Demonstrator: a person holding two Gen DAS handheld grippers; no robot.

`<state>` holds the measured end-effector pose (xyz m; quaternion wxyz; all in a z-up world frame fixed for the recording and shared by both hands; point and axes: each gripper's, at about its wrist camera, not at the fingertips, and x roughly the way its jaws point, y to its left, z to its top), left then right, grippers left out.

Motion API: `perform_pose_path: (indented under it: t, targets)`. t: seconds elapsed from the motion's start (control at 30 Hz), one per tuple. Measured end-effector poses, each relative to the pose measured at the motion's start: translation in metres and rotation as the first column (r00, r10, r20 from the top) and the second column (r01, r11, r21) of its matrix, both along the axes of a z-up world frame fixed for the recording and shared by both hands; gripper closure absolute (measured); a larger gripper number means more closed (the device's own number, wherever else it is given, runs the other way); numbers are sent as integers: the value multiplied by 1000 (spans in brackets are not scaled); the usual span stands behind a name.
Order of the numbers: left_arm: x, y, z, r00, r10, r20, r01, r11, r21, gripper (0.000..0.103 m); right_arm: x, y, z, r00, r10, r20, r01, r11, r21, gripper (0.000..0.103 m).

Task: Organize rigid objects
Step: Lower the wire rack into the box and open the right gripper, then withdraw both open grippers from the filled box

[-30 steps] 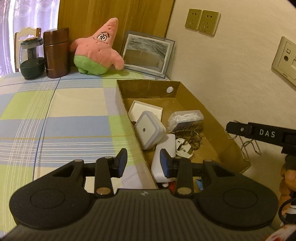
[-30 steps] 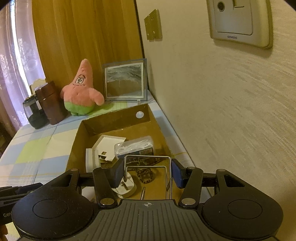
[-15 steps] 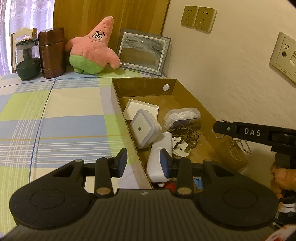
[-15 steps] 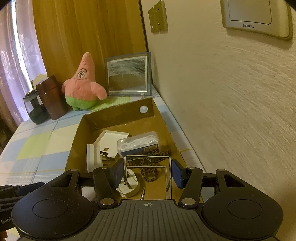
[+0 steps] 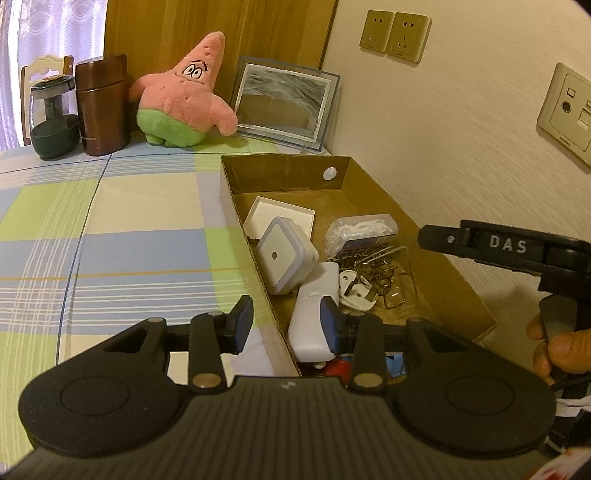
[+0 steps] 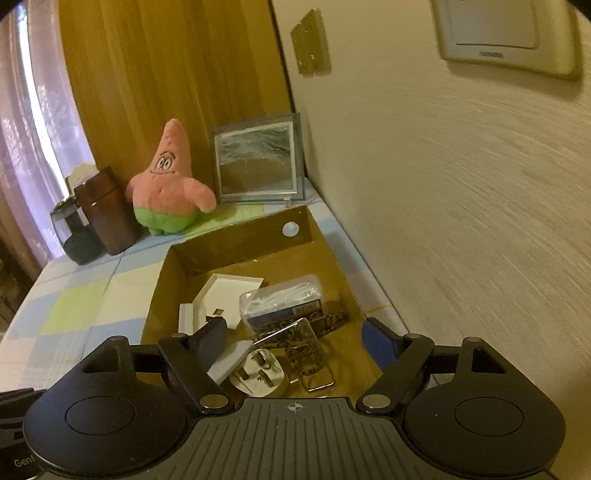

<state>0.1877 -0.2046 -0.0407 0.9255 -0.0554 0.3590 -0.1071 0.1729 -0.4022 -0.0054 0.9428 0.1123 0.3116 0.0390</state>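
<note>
A brown cardboard box (image 5: pixel 424 236) against the wall holds a white square night-light (image 5: pixel 286 254), a white tray (image 5: pixel 280 218), a clear case of white picks (image 5: pixel 364 230), a white plug (image 6: pixel 258 376) and a white adapter (image 5: pixel 314 325). A bent wire frame (image 6: pixel 280 331) lies tilted over the plug and a leopard-patterned piece (image 6: pixel 332 317). My right gripper (image 6: pixel 297 334) hovers above it, its jaws opening wide and touching nothing. My left gripper (image 5: pixel 286 326) straddles the box's near left wall (image 5: pixel 273 325), its jaws opening slightly, pads off the cardboard.
A plaid tablecloth (image 5: pixel 129 229) covers the table left of the box. At the back stand a pink star plush (image 5: pixel 184 99), a framed picture (image 5: pixel 284 99), a brown canister (image 5: pixel 103 107) and a dark glass jar (image 5: pixel 53 118). The wall with sockets (image 5: pixel 395 35) runs close along the right.
The right jaws have spread apart and let go of the wire frame, which has dropped into the box over the plug. The left gripper looks much the same.
</note>
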Motion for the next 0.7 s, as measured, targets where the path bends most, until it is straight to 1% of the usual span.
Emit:
perform_pose_path:
  t: [0.03,0.1,0.13,0.2,0.33,0.37,0.43,0.5,0.6,0.7]
  targets:
    - [0,1,0,1000,1,0,-1,1000,-1,63,-1,-1,1,1000,-5,-4,5,1000,4,26]
    - [-2,1,2,1000,7,3,-7,1000,-5,48,-3,-2,3,1000,-10,-9,10,1000,3,25]
    - [-3,2,3,1000,8,4,-8,1000,-8,43,-5,-2,4,1000,-12,-11,12,1000,0,25]
    - [-6,3,5,1000,5,4,-5,1000,-17,31,-9,-3,6,1000,-11,-18,11,1000,-4,25]
    - [-15,5,11,1000,-1,6,1,1000,-19,21,-21,-5,12,1000,-4,-26,4,1000,-7,25]
    - [-17,5,13,1000,-2,5,2,1000,-21,18,-26,-6,14,1000,-5,-29,5,1000,-4,25]
    - [-23,8,16,1000,-6,8,6,1000,-24,13,-33,-7,17,999,-6,-38,6,1000,4,23]
    - [-30,9,18,1000,-11,14,11,1000,-16,6,-41,-8,20,999,-4,-50,4,1000,12,19]
    - [-42,11,22,1000,-15,12,15,1000,-6,2,-55,-8,26,999,-8,-51,9,1000,14,15]
    - [-55,14,25,1000,-7,9,7,1000,6,2,-70,-7,31,998,-7,-59,8,1000,9,14]
